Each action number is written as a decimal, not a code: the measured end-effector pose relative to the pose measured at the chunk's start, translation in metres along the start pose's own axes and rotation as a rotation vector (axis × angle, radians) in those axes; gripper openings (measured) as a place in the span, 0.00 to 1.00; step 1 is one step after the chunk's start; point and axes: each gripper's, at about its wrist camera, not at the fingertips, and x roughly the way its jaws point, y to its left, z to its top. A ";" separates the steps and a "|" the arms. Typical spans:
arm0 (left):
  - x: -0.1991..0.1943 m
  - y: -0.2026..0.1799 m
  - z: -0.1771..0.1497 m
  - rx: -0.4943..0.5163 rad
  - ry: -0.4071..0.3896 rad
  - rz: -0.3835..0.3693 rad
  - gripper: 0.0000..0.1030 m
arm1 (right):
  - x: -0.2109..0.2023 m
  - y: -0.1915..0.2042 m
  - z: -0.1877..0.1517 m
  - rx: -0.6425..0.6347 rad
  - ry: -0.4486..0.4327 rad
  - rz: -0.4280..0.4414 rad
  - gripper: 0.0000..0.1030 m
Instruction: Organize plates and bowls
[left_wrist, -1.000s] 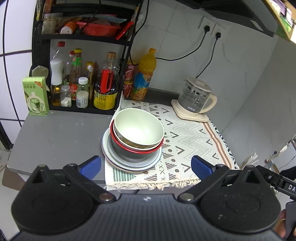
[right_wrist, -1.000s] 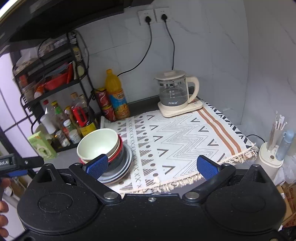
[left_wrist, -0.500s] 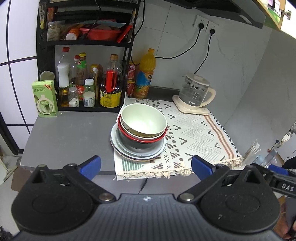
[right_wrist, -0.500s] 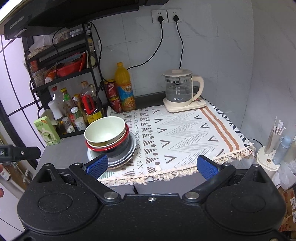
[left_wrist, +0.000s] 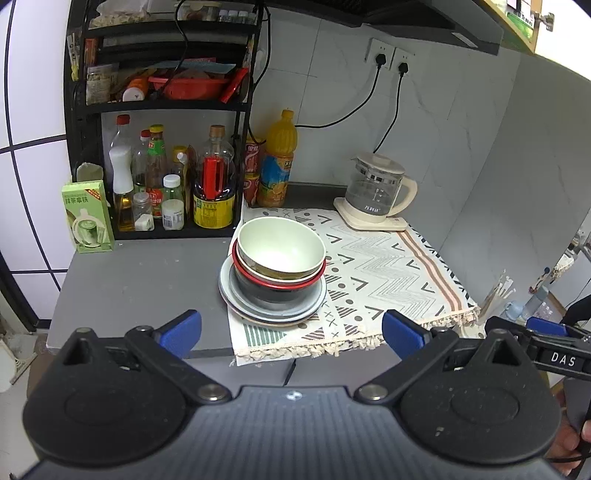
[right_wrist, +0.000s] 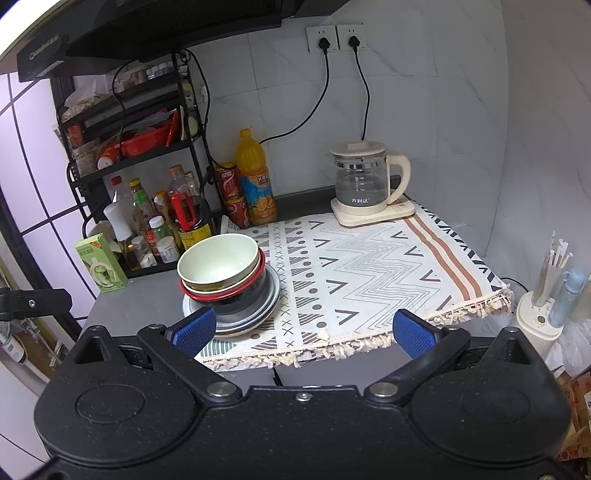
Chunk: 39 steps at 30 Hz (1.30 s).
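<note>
Pale green, the top bowl (left_wrist: 280, 245) caps a nested pile: a red-rimmed bowl (left_wrist: 279, 282) under it, grey plates (left_wrist: 273, 308) at the bottom, all on the left edge of the patterned cloth (left_wrist: 388, 266). We hold both grippers wide and empty, well back from the counter. From our left gripper (left_wrist: 291, 332) the stack lies at twelve o'clock; from our right gripper (right_wrist: 304, 330) at about ten o'clock. We judge the left nearer in line. The bowls are round, with no long axis, so any rim approach serves.
</note>
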 end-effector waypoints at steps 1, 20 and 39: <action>0.000 0.000 -0.002 0.001 0.003 0.001 1.00 | 0.000 0.000 -0.002 -0.004 0.002 0.004 1.00; 0.014 -0.008 -0.017 0.003 0.031 0.024 1.00 | 0.006 -0.009 -0.014 -0.024 0.035 0.001 1.00; 0.024 -0.018 -0.016 0.024 0.040 0.012 1.00 | 0.009 -0.017 -0.013 -0.013 0.034 -0.015 1.00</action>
